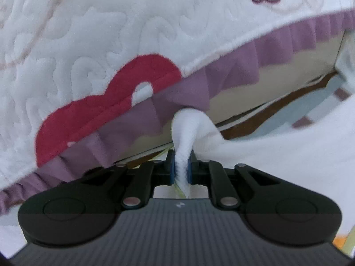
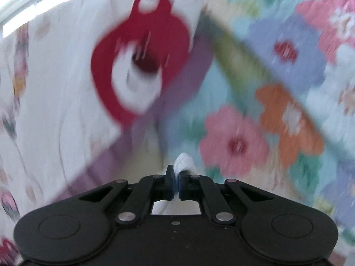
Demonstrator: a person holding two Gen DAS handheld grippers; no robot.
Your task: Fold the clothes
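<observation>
Left hand-held gripper (image 1: pixel 180 168) pinching white garment (image 1: pixel 188 130) | right hand-held gripper (image 2: pixel 176 185) likewise (blurred) | no legible writing

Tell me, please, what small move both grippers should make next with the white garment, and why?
Probably carry the garment toward the quilted bed cover to lay it flat. The left gripper and the right gripper are each shut on a bunched bit of the white garment, which hangs off the bed edge. The right view is blurred.
</observation>
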